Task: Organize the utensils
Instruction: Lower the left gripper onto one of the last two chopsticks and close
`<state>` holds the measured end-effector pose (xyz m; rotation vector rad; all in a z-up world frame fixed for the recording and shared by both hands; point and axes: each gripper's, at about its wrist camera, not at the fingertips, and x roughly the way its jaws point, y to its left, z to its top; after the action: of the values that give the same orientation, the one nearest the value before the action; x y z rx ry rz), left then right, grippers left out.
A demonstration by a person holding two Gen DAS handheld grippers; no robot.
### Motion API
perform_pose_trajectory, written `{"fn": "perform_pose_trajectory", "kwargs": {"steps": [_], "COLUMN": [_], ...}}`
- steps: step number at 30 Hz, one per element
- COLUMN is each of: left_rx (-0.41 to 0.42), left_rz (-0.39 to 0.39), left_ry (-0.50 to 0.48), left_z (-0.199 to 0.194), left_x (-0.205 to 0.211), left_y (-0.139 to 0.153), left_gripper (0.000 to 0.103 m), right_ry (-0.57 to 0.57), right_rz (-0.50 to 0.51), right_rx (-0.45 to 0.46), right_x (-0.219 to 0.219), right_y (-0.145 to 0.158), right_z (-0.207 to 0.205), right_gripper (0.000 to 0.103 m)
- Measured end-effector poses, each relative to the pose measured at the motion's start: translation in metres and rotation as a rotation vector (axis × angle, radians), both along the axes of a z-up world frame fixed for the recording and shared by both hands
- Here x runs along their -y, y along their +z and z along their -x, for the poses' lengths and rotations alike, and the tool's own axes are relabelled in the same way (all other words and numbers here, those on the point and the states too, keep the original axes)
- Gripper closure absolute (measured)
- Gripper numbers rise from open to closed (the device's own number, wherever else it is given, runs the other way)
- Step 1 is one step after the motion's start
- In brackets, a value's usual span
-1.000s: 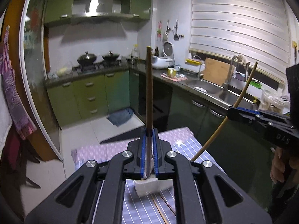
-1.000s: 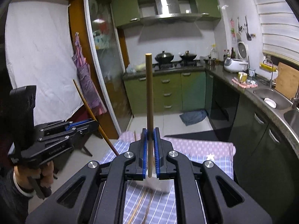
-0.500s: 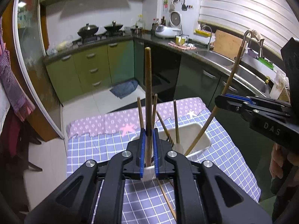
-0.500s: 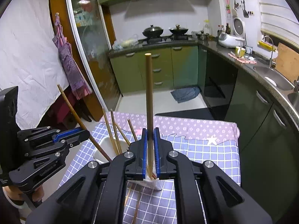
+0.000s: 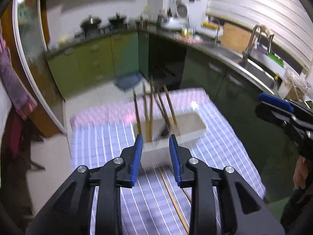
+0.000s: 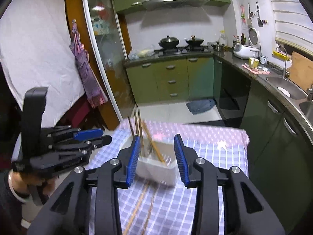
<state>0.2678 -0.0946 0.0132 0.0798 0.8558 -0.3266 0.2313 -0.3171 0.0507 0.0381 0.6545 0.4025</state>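
A white rectangular container [image 5: 193,132] stands on the table's purple checked cloth [image 5: 219,150], and several wooden chopsticks [image 5: 150,109] lean upright in it. My left gripper [image 5: 155,138] hangs just in front of and above it. Its jaws are opening and nothing is between the blue pads. My right gripper [image 6: 157,138] is over the same container [image 6: 156,173], where the chopsticks [image 6: 155,148] are blurred. Its jaws are opening too, with nothing held. Two loose chopsticks [image 6: 137,209] lie on the cloth below the grippers. Each gripper shows in the other's view, the right [image 5: 263,106] and the left [image 6: 104,135].
A dark counter with a sink [image 6: 287,90] runs along the right, close to the table's right edge. Green cabinets [image 6: 172,78] and a stove stand at the back. A blue rag [image 6: 201,105] lies on the floor beyond the table. A person's hand [image 5: 299,173] holds the right gripper.
Both grippers came down toward the container and tilted downward. Each was shut on an upright chopstick; both have opened and let go, and those chopsticks stand in the container.
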Motion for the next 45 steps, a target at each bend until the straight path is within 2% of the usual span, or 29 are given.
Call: {"fn": "perform_pose_trajectory", "kwargs": {"steps": [7, 9, 15, 22, 29, 35, 37, 41, 45], "left_rx": [-0.381, -0.463, -0.564, -0.575, -0.598, -0.591, -0.583, -0.593, -0.546], "left_rz": [-0.030, -0.037, -0.047, -0.088, -0.126, -0.179, -0.185, -0.166, -0.132], "left_ry": [-0.027, -0.018, 0.060, 0.105, 0.108, 0.116, 0.109, 0.104, 0.100], "left_z": [0.019, 0.018, 0.005, -0.013, -0.023, -0.029, -0.029, -0.022, 0.000], "left_x": [0.009, 0.013, 0.025, 0.036, 0.055, 0.077, 0.081, 0.078, 0.054], "left_y": [-0.118, -0.145, -0.181, -0.185, -0.193, -0.200, -0.200, -0.198, -0.181], "left_gripper": [0.076, 0.081, 0.082, 0.082, 0.082, 0.095, 0.095, 0.096, 0.097], "right_ry": [-0.016, -0.040, -0.041, -0.011, -0.002, 0.001, -0.006, -0.016, -0.011], "right_rz": [0.116, 0.124, 0.109, 0.090, 0.059, 0.049, 0.046, 0.045, 0.057], "right_rx": [-0.217, -0.261, -0.334, -0.364, -0.367, -0.364, -0.361, -0.365, -0.382], "right_x": [0.024, 0.035, 0.053, 0.051, 0.053, 0.057, 0.060, 0.063, 0.061], "right_y": [-0.098, -0.116, -0.155, -0.174, -0.177, -0.175, -0.175, -0.177, -0.180], "right_z": [0.027, 0.026, 0.030, 0.024, 0.023, 0.027, 0.028, 0.029, 0.028], "right_gripper": [0.067, 0.067, 0.067, 0.067, 0.067, 0.066, 0.064, 0.064, 0.064]}}
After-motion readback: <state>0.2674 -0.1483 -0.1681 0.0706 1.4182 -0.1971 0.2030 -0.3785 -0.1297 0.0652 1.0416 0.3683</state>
